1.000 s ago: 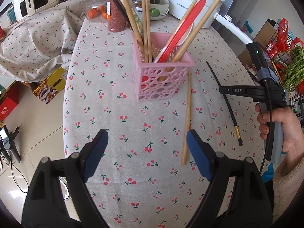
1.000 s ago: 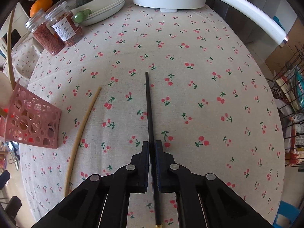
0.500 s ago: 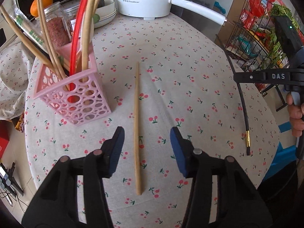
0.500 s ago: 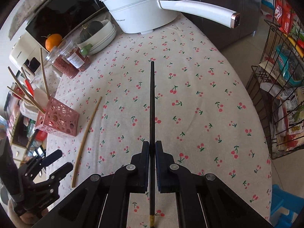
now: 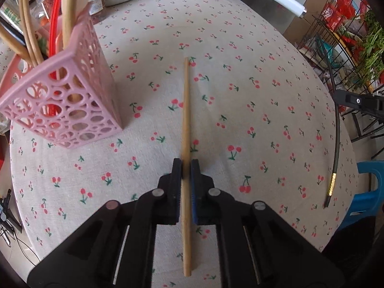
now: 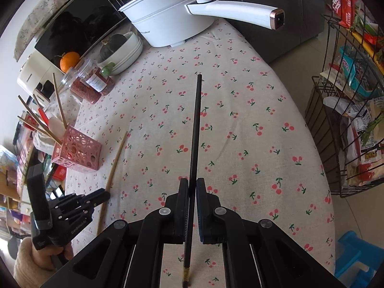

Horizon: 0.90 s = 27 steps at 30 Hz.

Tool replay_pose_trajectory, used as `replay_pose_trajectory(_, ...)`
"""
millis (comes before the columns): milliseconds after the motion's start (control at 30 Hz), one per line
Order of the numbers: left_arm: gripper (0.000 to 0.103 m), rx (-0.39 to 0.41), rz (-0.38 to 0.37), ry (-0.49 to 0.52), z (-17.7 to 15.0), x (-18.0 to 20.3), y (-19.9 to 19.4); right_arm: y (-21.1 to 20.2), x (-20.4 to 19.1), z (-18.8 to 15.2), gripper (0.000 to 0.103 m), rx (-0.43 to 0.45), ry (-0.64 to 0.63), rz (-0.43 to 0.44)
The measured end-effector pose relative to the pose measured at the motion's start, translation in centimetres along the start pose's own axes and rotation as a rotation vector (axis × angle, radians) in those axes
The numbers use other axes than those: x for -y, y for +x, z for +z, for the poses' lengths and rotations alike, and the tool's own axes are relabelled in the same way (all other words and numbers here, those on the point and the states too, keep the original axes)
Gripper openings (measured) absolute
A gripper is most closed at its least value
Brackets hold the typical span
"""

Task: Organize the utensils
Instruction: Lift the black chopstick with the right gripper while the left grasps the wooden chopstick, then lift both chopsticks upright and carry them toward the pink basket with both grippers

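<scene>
A wooden chopstick [image 5: 186,100] lies on the cherry-print tablecloth [image 5: 252,124], just right of the pink perforated basket [image 5: 72,110] that holds several chopsticks and a red utensil. My left gripper [image 5: 186,162] is closing its jaws on this chopstick near its near end, with the pads against its sides. My right gripper [image 6: 192,182] is shut on a black chopstick [image 6: 196,120] with a gold band and holds it above the cloth. In the right wrist view the basket [image 6: 76,151], the wooden chopstick [image 6: 115,158] and the left gripper [image 6: 105,194] sit at lower left.
A white pot [image 6: 168,19] with a long handle stands at the table's far end, beside stacked bowls [image 6: 127,50] and jars [image 6: 88,84]. A wire rack [image 6: 348,120] of groceries and a blue stool [image 6: 355,252] stand past the right edge.
My left gripper came down over the wooden chopstick and its jaws closed from wide apart onto it. My right gripper rose with the black chopstick, off the cloth.
</scene>
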<state>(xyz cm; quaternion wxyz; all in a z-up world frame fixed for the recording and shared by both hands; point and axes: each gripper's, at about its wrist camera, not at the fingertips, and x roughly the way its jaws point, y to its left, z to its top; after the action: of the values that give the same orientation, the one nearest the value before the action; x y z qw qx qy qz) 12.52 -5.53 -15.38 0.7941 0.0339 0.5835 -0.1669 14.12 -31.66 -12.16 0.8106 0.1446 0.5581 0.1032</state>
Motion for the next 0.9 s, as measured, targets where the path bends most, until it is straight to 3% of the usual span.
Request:
replay_pose_trajectory(67,0.008,-0.06,-0.057,0.03,-0.7,1.0,-0.2,0.0,0.4,0.0,0.006,-0.002,0.013,-0.003)
replay_pose_trajectory(133,0.011,-0.04,-0.041,0.053,-0.6,1.9,-0.7,0.1,0.8,0.1,0.006,-0.01,0.028,0.001)
replay_pose_trajectory(200,0.034,0.005,0.001,0.073,0.0,2.5,-0.8,0.3,0.9,0.1,0.006,-0.015,0.034,0.003)
replay_pose_trajectory(333,0.038,0.022,0.03,0.071,1.6,2.8,0.7,0.4,0.6,0.2,0.006,-0.015,0.034,0.006)
replay_pose_trajectory(467,0.032,0.042,0.077,0.115,2.4,3.4,1.7,0.6,0.2,0.2,0.006,-0.016,0.027,0.007)
replay_pose_trajectory(533,0.023,0.046,0.076,0.129,2.4,3.6,1.8,0.6,0.0,0.2,0.006,-0.015,0.02,0.009)
replay_pose_trajectory(567,0.011,0.046,0.075,0.131,2.4,3.6,1.8,0.6,-0.1,0.2,0.006,-0.013,0.018,0.012)
replay_pose_trajectory(600,0.008,0.047,0.074,0.129,2.5,3.5,1.8,0.5,-0.3,0.2,0.006,-0.011,0.016,0.015)
replay_pose_trajectory(733,0.007,0.079,0.084,0.119,1.9,3.3,0.7,0.0,-1.0,0.0,0.006,0.01,0.007,0.025)
replay_pose_trajectory(900,0.007,0.17,0.038,0.127,1.1,3.9,-3.2,-1.8,-2.4,-0.7,0.005,0.047,-0.024,0.058)
